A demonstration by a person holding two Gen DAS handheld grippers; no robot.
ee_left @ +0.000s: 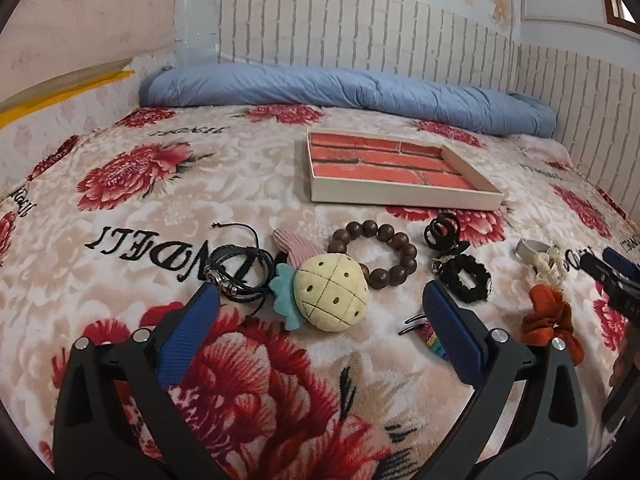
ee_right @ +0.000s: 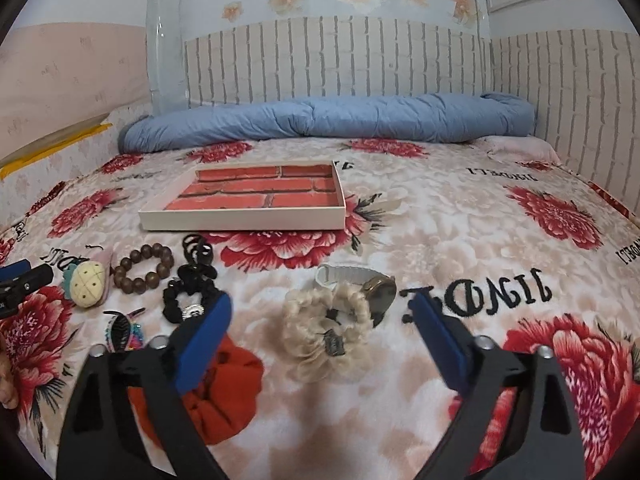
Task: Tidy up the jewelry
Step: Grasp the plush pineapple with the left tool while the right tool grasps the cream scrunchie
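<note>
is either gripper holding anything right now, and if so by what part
Nothing is held. The left gripper is open above the pineapple plush, and the right gripper is open above the cream scrunchie; neither one's pads touch anything.

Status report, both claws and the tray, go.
Left claw open over pineapple plush. Right claw open over cream scrunchie. Tray holds nothing, jewelry not yet moved. Path clear.

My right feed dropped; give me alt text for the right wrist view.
The open right gripper hovers over a cream fluffy scrunchie beside a white-strapped watch on the floral blanket. The empty brick-lined tray lies beyond.
</note>
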